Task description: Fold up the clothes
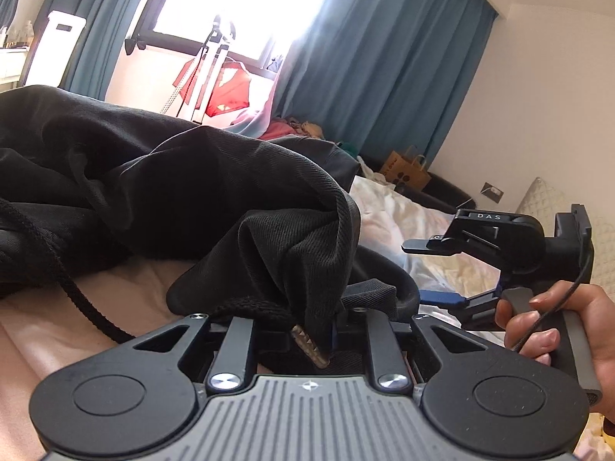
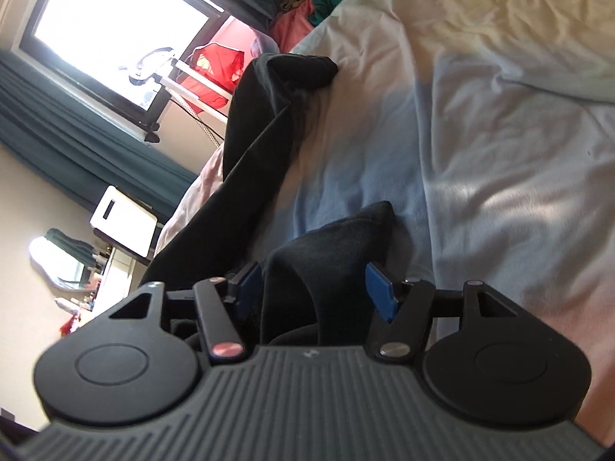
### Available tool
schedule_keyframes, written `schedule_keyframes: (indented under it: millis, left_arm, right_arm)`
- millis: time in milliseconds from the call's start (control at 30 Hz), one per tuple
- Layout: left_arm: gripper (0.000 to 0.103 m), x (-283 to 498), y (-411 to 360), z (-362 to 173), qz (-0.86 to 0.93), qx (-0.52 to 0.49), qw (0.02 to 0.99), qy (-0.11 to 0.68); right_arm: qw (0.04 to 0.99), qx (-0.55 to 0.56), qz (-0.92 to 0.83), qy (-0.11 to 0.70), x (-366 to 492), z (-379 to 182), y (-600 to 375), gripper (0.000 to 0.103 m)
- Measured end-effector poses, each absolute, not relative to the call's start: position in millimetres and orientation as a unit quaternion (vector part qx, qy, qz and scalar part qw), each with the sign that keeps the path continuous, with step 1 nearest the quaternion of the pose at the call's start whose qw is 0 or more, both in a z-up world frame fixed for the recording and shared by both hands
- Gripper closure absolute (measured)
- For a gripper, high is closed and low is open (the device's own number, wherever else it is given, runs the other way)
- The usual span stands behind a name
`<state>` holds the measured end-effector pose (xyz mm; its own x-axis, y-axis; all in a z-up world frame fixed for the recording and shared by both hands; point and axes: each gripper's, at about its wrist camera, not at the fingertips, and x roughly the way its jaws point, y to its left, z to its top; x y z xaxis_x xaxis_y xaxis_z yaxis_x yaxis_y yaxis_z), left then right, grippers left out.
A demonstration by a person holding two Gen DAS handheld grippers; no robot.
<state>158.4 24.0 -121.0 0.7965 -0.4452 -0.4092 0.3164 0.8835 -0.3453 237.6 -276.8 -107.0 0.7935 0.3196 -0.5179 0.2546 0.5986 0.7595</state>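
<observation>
L tongs (image 1: 313,340) are clenched on a bunched fold of the black garment (image 1: 161,188), w/ a patterned finger pad (image 1: 310,349) showing just under the cloth; fabric rises straight out of the pinch and drapes left across the bed. A black drawstring cord (image 1: 65,280) trails from the garment over the pinkish sheet (image 1: 57,330) at left. R tongs (image 2: 315,288) stand spread apart, blue pads (image 2: 380,292) well apart, w/ a hump of the same black garment (image 2: 326,246) sitting between them; can't tell if either pad actually presses it, so not a grip. In the left wrist view the R tongs (image 1: 438,272) appear at right edge, person's right hand (image 1: 553,326) wrapped on the handle, and the top piece reads "DAS" (image 1: 489,216). Garment lies on the bed, one long part stretching away toward the window in the right wrist view. Beyond it, a rumpled white duvet (image 2: 499,134) covers most of the bed. Farther: heap of pink, tan and green clothes (image 2: 311,4), a brown paper bag (image 1: 407,171) w/ dark dots, print too small to read, a wall socket (image 1: 493,191), a red garment (image 1: 226,92) hung on a white stand, teal curtains (image 1: 376,57) either side of a bright window (image 1: 246,4).
</observation>
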Motion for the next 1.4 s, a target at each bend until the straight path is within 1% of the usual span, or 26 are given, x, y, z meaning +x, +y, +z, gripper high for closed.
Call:
schedule_keyframes:
  millis: [133, 300, 400, 467, 500, 533, 567, 633, 667, 733, 833, 867, 900, 1000, 1100, 1133, 1167, 1300, 1400]
  left_arm:
    - [0.083, 153.8, 19.1, -118.9, -0.197, -0.11, 0.943, 0.246]
    - [0.082, 152.7, 17.2, -118.8, -0.196, -0.11, 0.942, 0.25]
    - [0.082, 149.8, 17.2, -111.5, -0.197, -0.118, 0.939, 0.255]
    - [0.082, 149.4, 17.0, -109.8, -0.199, -0.122, 0.938, 0.256]
    - [0.082, 149.1, 16.9, -109.1, -0.2, -0.123, 0.938, 0.257]
    - [0.082, 148.5, 16.6, -108.9, -0.202, -0.121, 0.938, 0.255]
    - [0.082, 146.9, 16.1, -108.7, -0.203, -0.118, 0.939, 0.252]
    - [0.082, 145.6, 15.0, -108.9, -0.208, -0.11, 0.94, 0.246]
    - [0.081, 144.7, 14.8, -108.4, -0.212, -0.109, 0.94, 0.242]
    - [0.081, 144.1, 15.9, -107.1, -0.228, -0.118, 0.938, 0.233]
    - [0.078, 141.7, 16.7, -102.3, -0.255, -0.137, 0.931, 0.222]
    - [0.074, 141.1, 17.1, -100.8, -0.266, -0.147, 0.926, 0.223]
    - [0.064, 141.4, 18.1, -100.2, -0.281, -0.167, 0.917, 0.23]
    - [0.047, 139.7, 19.2, -99.1, -0.324, -0.211, 0.891, 0.24]
    - [0.035, 136.2, 18.6, -97.9, -0.349, -0.222, 0.877, 0.243]
    - [0.032, 137.1, 21.7, -99.9, -0.341, -0.231, 0.876, 0.251]
    - [0.028, 138.0, 24.9, -101.9, -0.334, -0.239, 0.874, 0.259]
    - [0.027, 141.7, 37.7, -109.8, -0.302, -0.272, 0.867, 0.289]
    - [0.027, 144.4, 47.2, -115.8, -0.277, -0.297, 0.859, 0.312]
  right_arm:
    - [0.798, 0.506, 0.042, 0.325, 238.2, -126.5, -284.7, 0.04]
    - [0.747, 0.576, 0.028, 0.331, 246.5, -161.2, -291.9, 0.04]
    - [0.745, 0.576, 0.034, 0.334, 257.1, -172.9, -288.7, 0.041]
    - [0.76, 0.557, 0.048, 0.333, 265.8, -171.9, -282.5, 0.041]
    - [0.771, 0.541, 0.053, 0.333, 270.6, -169.5, -278.7, 0.044]
    - [0.78, 0.527, 0.054, 0.333, 274.5, -167.6, -275.3, 0.055]
    - [0.785, 0.52, 0.056, 0.332, 277.6, -166.8, -272.6, 0.072]
    - [0.798, 0.506, 0.05, 0.324, 280.5, -163.4, -269.8, 0.092]
    - [0.806, 0.5, 0.047, 0.313, 279.1, -158.7, -269.6, 0.094]
    - [0.822, 0.49, 0.042, 0.286, 274.5, -145.9, -270.9, 0.097]
    - [0.848, 0.476, 0.039, 0.228, 260.9, -109.8, -281.4, 0.097]
    - [0.857, 0.471, 0.035, 0.205, 254.3, -96.8, -286.2, 0.097]
    - [0.867, 0.466, 0.028, 0.176, 245.8, -83.1, -293.4, 0.097]
    - [0.897, 0.429, -0.023, 0.1, 214.0, -50.4, -322.5, 0.097]
    - [0.914, 0.386, -0.113, 0.062, 186.4, -35.6, -357.1, 0.097]
    - [0.908, 0.39, -0.142, 0.06, 178.1, -38.4, -373.2, 0.097]
    - [0.896, 0.407, -0.165, 0.065, 169.9, -44.9, -389.6, 0.097]
    - [0.821, 0.524, -0.195, 0.113, 143.1, -93.7, -448.2, 0.097]
    - [0.765, 0.59, -0.213, 0.144, 130.3, -129.8, -459.1, 0.096]
